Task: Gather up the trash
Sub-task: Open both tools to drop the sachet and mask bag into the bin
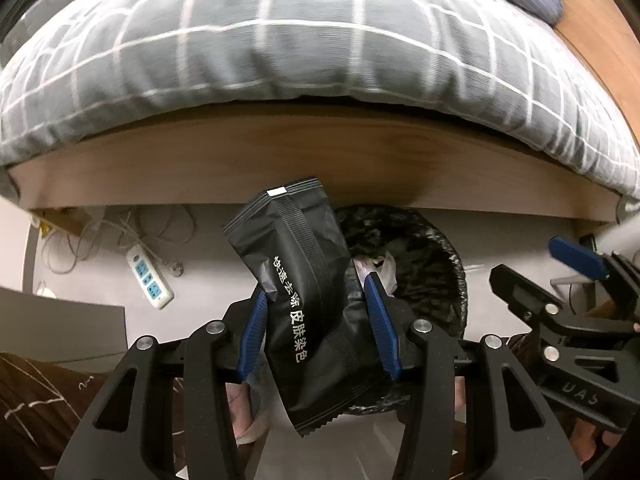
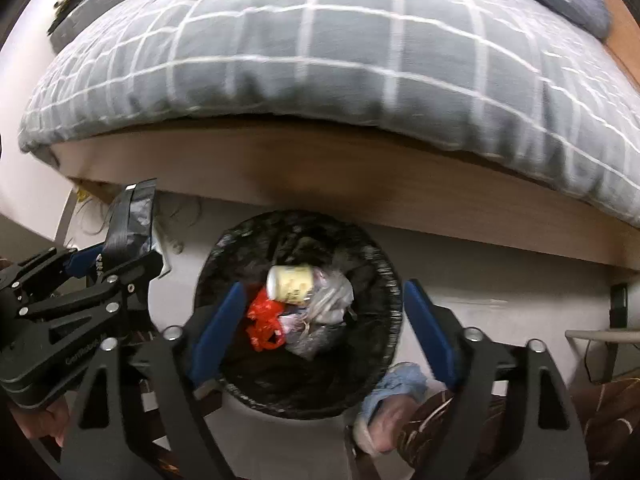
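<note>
The left gripper [image 1: 318,324] squeezes a black packet [image 1: 304,292] between its blue fingers [image 1: 378,324], its long side pointing away. White Chinese words run along it. The right gripper [image 2: 320,328] hangs wide apart, holding nothing. Just past and right of the packet sits the black-lined trash bin [image 2: 384,272], holding a yellow can [image 2: 290,282], near the bed [image 2: 360,184].

The black packet [image 1: 306,304] covered most of the trash bin [image 1: 432,264] in the left wrist view, leaving only the bin's right rim showing. The grey checked duvet [image 2: 320,60] was smeared by blur and cut off at the top edge. Inside the bin, the pale crumpled wrappers [image 2: 320,304] were too blurred to identify.
</note>
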Tool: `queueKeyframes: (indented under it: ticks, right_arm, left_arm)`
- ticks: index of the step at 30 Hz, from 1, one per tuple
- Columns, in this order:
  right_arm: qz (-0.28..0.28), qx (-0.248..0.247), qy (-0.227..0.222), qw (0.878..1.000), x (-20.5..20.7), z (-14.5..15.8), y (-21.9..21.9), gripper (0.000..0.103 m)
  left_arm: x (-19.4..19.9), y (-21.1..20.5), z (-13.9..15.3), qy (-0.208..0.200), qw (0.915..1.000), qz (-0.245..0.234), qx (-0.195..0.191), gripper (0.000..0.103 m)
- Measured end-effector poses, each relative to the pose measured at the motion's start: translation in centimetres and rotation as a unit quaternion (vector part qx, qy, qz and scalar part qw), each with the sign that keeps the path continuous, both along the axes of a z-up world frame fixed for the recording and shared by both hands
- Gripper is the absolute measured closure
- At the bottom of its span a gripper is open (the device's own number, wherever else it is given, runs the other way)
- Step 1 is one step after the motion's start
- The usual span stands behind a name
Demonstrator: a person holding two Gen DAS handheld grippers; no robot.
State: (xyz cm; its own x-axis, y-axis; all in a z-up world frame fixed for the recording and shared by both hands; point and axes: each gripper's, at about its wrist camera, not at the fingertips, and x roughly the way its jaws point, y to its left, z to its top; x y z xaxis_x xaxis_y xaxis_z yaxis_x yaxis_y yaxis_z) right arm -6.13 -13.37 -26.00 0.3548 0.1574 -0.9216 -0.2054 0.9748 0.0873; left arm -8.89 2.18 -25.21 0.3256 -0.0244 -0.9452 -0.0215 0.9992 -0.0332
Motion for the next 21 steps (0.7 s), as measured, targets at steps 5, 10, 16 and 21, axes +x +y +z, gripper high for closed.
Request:
queueKeyframes:
  ticks: [5, 10, 16, 21]
  right_arm:
    - [-0.032, -0.007, -0.012, 0.999, -0.1, 0.3, -2.5, 0.014]
    - [-0.056, -0.019, -0.028, 0.998, -0.6, 0.8, -5.3, 0.01]
    - [-0.082, -0.021, -0.035, 0.996, -0.5, 1.1, -7.6, 0.008]
    - [-0.092, -0.019, -0.038, 0.995, -0.3, 1.3, -8.5, 0.008]
  left_arm:
    - [0.5, -2.5, -0.1, 0.001, 0.9997, -0.024, -0.004, 0.057]
    - [0.8, -4.8, -0.1, 0.001, 0.999, -0.044, -0.003, 0.057]
    - [1.1, -6.2, -0.4, 0.004, 0.9983, -0.058, -0.002, 0.056]
    - [0.9, -6.6, -0.5, 0.002, 0.9981, -0.061, 0.006, 0.05]
